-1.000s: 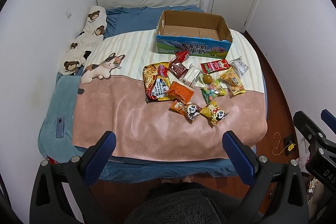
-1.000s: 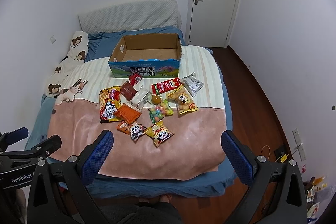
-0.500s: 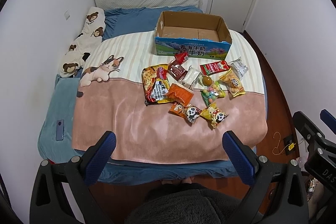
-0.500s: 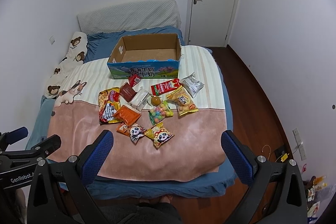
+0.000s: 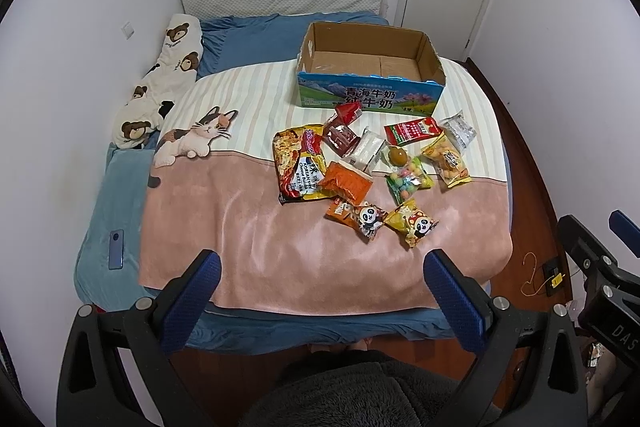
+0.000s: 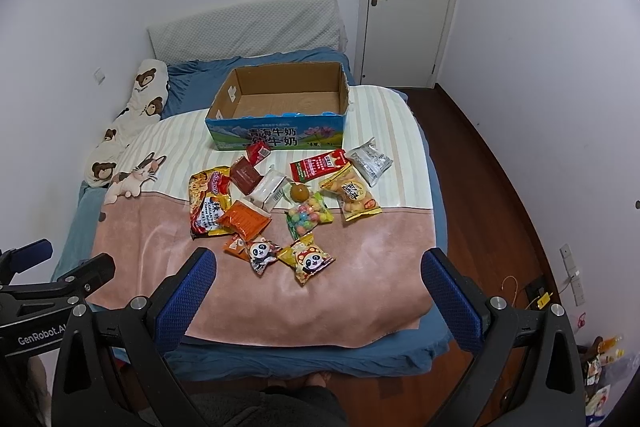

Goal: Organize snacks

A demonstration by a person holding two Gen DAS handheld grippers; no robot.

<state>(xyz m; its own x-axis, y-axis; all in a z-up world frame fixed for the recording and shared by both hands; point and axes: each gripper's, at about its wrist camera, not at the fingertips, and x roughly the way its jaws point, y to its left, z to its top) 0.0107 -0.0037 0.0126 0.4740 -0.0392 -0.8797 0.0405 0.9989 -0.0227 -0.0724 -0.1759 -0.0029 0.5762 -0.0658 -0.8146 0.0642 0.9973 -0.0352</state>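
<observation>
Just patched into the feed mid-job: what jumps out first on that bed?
A jumble of bright snack packets lies on the blanket mid-bed, two panda-print bags nearest the foot. Just behind them stands an open cardboard milk box with nothing visible inside. Both the left gripper and right gripper hang open at the foot of the bed, holding nothing.

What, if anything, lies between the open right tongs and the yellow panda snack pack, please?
Nothing visible does: only bare pink blanket lies between the right tongs and the yellow panda pack. The orange panda pack sits beside it, to its left.
</observation>
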